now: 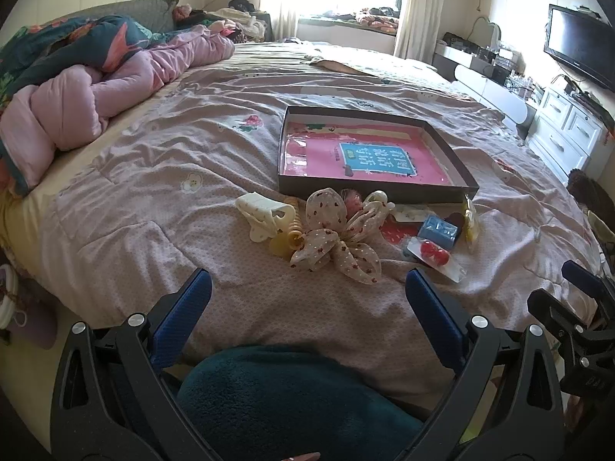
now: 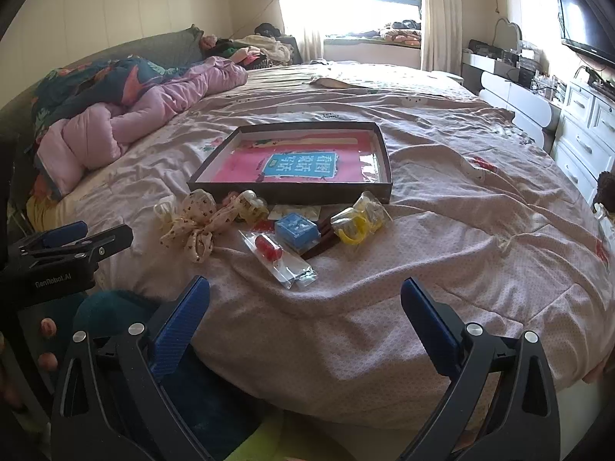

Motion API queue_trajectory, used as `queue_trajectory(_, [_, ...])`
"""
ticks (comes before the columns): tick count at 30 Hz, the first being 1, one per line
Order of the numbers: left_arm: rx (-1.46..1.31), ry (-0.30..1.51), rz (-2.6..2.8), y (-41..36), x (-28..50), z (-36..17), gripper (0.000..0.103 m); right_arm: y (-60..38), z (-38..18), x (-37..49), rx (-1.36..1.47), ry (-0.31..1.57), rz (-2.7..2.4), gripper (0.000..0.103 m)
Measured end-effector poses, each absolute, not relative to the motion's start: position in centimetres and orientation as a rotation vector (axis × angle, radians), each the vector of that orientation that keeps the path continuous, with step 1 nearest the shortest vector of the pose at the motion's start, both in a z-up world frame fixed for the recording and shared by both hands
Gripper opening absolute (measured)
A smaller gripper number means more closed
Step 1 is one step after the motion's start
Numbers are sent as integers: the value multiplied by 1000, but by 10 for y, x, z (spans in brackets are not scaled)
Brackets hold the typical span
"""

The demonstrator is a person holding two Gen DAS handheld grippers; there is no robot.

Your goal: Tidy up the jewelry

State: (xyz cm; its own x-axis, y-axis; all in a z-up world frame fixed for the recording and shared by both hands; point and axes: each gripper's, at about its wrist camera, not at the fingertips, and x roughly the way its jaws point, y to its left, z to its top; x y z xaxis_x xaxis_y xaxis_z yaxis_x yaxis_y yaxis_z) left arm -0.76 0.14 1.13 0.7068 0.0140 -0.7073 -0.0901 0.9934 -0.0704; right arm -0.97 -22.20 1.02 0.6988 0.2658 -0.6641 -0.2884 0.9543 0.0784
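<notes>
A shallow dark box (image 1: 457,159) (image 2: 386,176) with a pink booklet inside lies on the bed. In front of it lies a pile of accessories: a dotted fabric bow (image 1: 334,240) (image 2: 196,223), a cream hair claw (image 1: 261,211), a blue box (image 1: 438,230) (image 2: 296,230), a bagged red item (image 1: 434,253) (image 2: 269,249) and bagged yellow pieces (image 2: 357,221). My left gripper (image 1: 307,288) is open and empty, short of the bow. My right gripper (image 2: 305,299) is open and empty, short of the bagged red item.
A bunched pink quilt (image 1: 88,92) (image 2: 127,115) lies at the bed's left. White drawers (image 1: 569,134) and a TV (image 1: 580,46) stand to the right. A teal-clad knee (image 1: 292,403) sits under my left gripper.
</notes>
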Motion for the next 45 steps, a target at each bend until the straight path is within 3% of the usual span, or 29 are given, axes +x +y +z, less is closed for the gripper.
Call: queue_trajectory(45, [-98, 783, 67, 0, -8, 12, 92, -222, 12, -9, -37, 712, 318, 97])
